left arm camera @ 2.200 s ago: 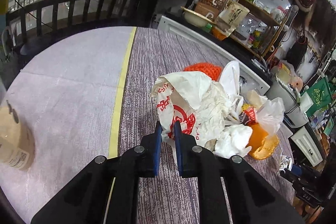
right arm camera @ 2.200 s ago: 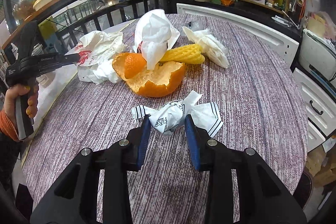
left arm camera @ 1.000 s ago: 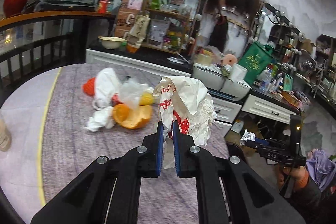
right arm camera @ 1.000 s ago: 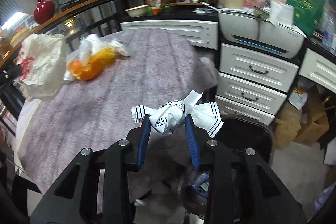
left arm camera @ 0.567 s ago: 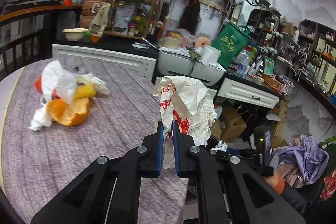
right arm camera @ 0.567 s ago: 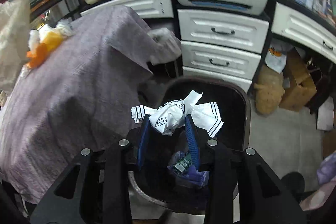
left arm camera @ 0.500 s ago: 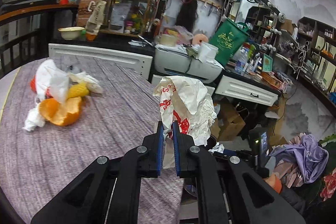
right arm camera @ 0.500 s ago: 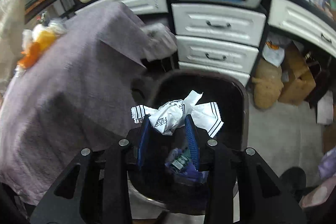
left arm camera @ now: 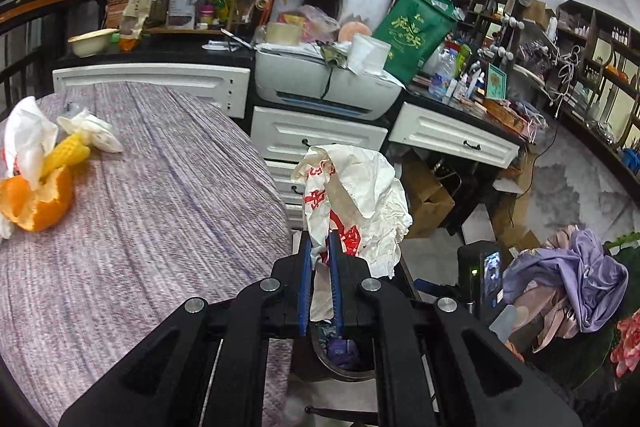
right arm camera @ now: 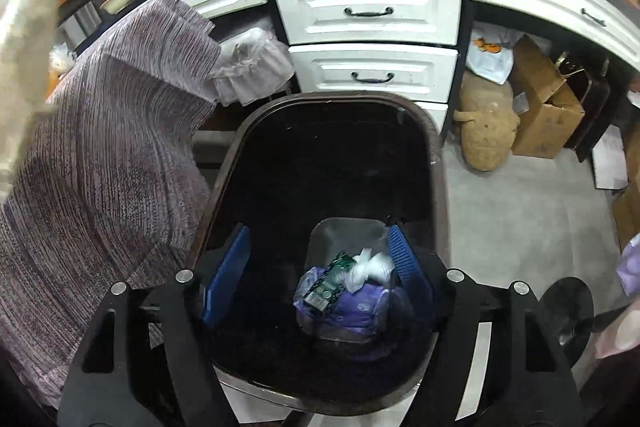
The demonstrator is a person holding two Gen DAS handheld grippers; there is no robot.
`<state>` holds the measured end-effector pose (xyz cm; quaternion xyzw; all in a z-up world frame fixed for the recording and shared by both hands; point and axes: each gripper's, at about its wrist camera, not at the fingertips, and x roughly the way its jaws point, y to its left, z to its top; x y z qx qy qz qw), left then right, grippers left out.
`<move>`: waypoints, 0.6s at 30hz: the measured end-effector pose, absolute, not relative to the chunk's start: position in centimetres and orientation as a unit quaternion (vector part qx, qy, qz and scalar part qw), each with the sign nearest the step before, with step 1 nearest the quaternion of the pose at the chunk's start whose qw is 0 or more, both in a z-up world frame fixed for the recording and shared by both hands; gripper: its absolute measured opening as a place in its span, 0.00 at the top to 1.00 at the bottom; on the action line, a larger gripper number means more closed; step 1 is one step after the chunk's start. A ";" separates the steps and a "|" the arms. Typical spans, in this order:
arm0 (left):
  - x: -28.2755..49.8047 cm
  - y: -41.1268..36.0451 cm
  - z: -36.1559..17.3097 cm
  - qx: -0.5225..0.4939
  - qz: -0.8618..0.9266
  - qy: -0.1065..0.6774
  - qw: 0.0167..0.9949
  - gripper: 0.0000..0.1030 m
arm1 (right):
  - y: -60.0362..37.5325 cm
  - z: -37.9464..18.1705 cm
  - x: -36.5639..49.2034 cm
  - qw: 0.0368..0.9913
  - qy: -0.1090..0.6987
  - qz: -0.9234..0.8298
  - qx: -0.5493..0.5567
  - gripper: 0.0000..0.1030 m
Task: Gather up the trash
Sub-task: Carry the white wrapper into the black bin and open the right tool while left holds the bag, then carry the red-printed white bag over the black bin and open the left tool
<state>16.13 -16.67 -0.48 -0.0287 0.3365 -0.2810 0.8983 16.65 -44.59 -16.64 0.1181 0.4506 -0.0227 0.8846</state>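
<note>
Beside our table [left arm camera: 152, 211], where orange peel [left arm camera: 38, 205] and a corn cob [left arm camera: 66, 153] lay, white drawers [right arm camera: 370, 13] stood behind the dark trash bin [right arm camera: 424, 131]. Our right tool [right arm camera: 320, 259] hung over the bin, jaws opening, nothing between them. Our left tool [left arm camera: 319, 259] pinched a crumpled white bag [left arm camera: 360, 195] tight; its red print was unreadable.

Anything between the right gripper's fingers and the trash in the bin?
Nothing: right wrist view shows the right gripper, jaws opening, empty above the bin and its trash.

Bin [right arm camera: 434, 163] on floor right of table [right arm camera: 104, 155], drawers [right arm camera: 372, 39] behind, wrappers [right arm camera: 344, 287] in bin
</note>
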 end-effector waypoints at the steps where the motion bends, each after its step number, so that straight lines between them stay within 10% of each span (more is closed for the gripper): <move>1: 16.2 -17.2 -0.8 -0.027 -0.284 0.341 0.896 0.91 | -44.8 -16.4 16.5 0.886 0.447 -0.029 0.117 0.27; 18: 17.4 -25.5 -6.8 0.041 -0.308 0.401 0.861 0.91 | -54.0 -11.8 9.9 0.902 0.367 -0.147 0.173 0.21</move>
